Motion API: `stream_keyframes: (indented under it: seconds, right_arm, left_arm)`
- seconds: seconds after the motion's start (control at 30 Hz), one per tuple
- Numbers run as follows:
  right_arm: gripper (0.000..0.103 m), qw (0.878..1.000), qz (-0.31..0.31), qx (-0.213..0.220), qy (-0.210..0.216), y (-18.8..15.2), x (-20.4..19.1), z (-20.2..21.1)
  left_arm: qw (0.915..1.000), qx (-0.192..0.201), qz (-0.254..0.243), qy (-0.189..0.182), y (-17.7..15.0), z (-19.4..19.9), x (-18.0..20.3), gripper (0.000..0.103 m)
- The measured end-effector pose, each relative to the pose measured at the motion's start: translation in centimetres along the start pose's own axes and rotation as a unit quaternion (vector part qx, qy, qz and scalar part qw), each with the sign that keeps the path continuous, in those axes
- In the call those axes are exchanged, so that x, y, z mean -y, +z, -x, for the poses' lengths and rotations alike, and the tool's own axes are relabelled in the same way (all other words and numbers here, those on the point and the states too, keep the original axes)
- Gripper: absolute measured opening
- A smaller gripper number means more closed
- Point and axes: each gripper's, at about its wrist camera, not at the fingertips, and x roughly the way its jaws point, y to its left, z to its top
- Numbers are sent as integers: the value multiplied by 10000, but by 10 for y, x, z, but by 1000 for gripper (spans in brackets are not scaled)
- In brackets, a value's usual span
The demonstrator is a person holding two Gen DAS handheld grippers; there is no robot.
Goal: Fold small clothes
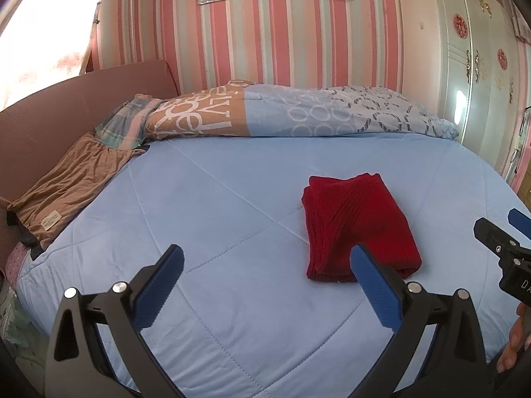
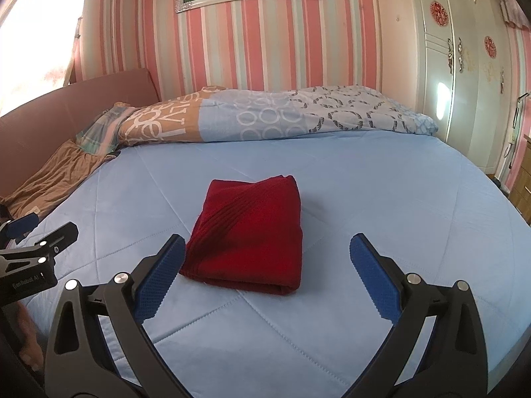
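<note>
A dark red knitted garment (image 1: pixel 356 225) lies folded into a neat rectangle on the light blue quilt (image 1: pixel 215 199); the right wrist view has the garment (image 2: pixel 252 235) at centre. My left gripper (image 1: pixel 267 253) hovers open above the quilt, its right finger in front of the garment's near edge. My right gripper (image 2: pixel 267 245) is open too, with the garment just beyond its left finger and nothing between the pads. In the left wrist view the right gripper (image 1: pixel 497 232) shows at the right edge, and in the right wrist view the left gripper (image 2: pixel 36 232) shows at the left edge.
A brown garment (image 1: pixel 66 185) lies spread at the bed's left side by the pink headboard (image 1: pixel 66 99). A rolled patterned duvet (image 1: pixel 282 112) runs along the far side under the striped wall. White wardrobe doors (image 2: pixel 464 66) stand at the right.
</note>
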Motion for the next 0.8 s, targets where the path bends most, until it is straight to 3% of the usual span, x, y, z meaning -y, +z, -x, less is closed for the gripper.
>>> stream_keyframes:
  seconds: [0.8]
  right_arm:
    - [99,9999,136,-26,22,-1,-2,-1]
  left_arm:
    - [9999,75,114,41,11,5,-2,101]
